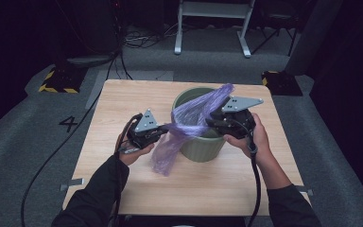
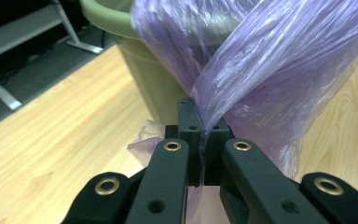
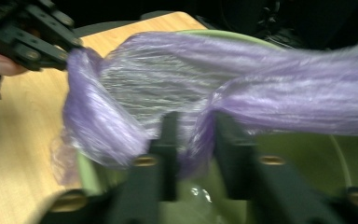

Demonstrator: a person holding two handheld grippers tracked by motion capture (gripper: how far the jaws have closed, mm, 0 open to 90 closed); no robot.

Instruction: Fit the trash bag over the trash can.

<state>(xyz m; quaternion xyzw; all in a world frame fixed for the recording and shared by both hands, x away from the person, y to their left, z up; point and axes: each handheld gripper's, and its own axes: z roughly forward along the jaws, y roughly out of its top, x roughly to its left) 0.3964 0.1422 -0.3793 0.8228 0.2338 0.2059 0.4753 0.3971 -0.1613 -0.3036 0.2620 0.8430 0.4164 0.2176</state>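
Observation:
A thin purple plastic bag (image 1: 189, 118) hangs half over the rim of a green bin (image 1: 201, 146) on the wooden table (image 1: 123, 104). My left gripper (image 1: 163, 128) is at the bin's left side, shut on a bunched fold of the bag (image 2: 261, 70), its jaws pinched together (image 2: 201, 133) in front of the bin wall (image 2: 154, 88). My right gripper (image 1: 212, 120) is over the bin's near right rim. In the right gripper view its jaws (image 3: 193, 135) stand apart with a twisted strand of the bag (image 3: 270, 98) running between them, above the bin's inside (image 3: 298, 154). That view is blurred.
The bag's loose end droops down the bin's left side to the tabletop (image 1: 163, 163). A metal frame's white legs (image 1: 212, 28) stand on the floor beyond the table, with cables beside them. Yellow-black striped blocks (image 1: 56, 80) sit at the table's far corners.

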